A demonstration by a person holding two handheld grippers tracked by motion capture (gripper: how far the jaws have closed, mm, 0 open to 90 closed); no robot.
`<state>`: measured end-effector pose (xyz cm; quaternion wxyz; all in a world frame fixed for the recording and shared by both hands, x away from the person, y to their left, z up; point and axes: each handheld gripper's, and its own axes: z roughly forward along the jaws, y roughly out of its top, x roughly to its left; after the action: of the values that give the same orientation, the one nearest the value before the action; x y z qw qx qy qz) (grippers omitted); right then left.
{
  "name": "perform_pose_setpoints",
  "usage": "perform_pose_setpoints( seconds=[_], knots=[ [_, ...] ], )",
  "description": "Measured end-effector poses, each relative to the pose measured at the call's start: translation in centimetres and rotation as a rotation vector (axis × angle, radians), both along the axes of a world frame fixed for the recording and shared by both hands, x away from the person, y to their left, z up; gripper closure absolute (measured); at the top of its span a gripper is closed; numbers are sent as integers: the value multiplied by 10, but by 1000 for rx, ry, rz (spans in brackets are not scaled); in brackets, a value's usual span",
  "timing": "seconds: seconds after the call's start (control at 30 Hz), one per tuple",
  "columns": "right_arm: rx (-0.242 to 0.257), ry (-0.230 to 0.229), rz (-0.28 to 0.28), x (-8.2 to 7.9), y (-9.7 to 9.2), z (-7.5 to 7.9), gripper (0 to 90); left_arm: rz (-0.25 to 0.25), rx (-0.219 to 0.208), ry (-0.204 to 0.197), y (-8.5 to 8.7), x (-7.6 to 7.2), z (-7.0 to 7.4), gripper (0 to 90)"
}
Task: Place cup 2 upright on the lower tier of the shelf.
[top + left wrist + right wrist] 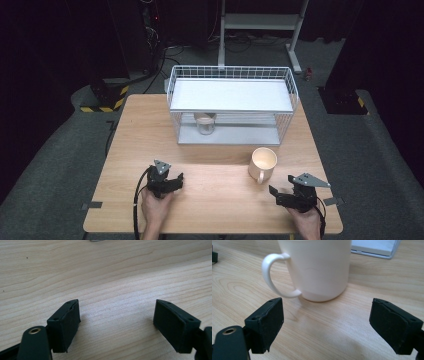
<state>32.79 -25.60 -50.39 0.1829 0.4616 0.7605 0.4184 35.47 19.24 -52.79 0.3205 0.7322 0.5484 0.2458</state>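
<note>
Left gripper (176, 178): matte black body, grey three-cornered plate on top with small holes, black cable looping from its rear along the forearm. Fingers (65, 323): two black blocks with flat rubbery pads, bevelled tips, a small screw recess on each outer face; a brass-rimmed eyelet sits in the black link at the left finger's base.

Right gripper (274, 193): same black build, larger grey three-cornered plate, black cable at the wrist. Fingers (265, 322): matching black padded blocks with screw recesses and a brass-rimmed eyelet. Both forearms are unsleeved.
</note>
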Motion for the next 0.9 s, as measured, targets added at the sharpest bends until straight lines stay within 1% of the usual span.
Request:
perform_pose_setpoints(
  seconds=[0.03, 0.13, 0.27, 0.4, 0.57, 0.7, 0.83, 0.9],
  knots=[
    [-2, -2, 4, 1, 1, 1, 123, 0, 0, 0, 0, 0, 0, 217],
    [14, -17, 13, 3, 5, 3, 123, 0, 0, 0, 0, 0, 0, 217],
    [28, -28, 14, 2, 9, 7, 122, 0, 0, 0, 0, 0, 0, 217],
    [44, -46, 15, 3, 8, 12, 121, 0, 0, 0, 0, 0, 0, 217],
    [36, -62, 16, 6, 11, 19, 118, 0, 0, 0, 0, 0, 0, 217],
    [27, -71, 22, 12, 15, 24, 112, 0, -1, 0, 0, 0, 0, 217],
    [26, -89, 22, 18, 20, 28, 107, 0, 0, 0, 0, 0, 0, 218],
    [24, -90, 19, 21, 22, 31, 103, 0, -1, 0, 0, 0, 0, 217]
  ],
)
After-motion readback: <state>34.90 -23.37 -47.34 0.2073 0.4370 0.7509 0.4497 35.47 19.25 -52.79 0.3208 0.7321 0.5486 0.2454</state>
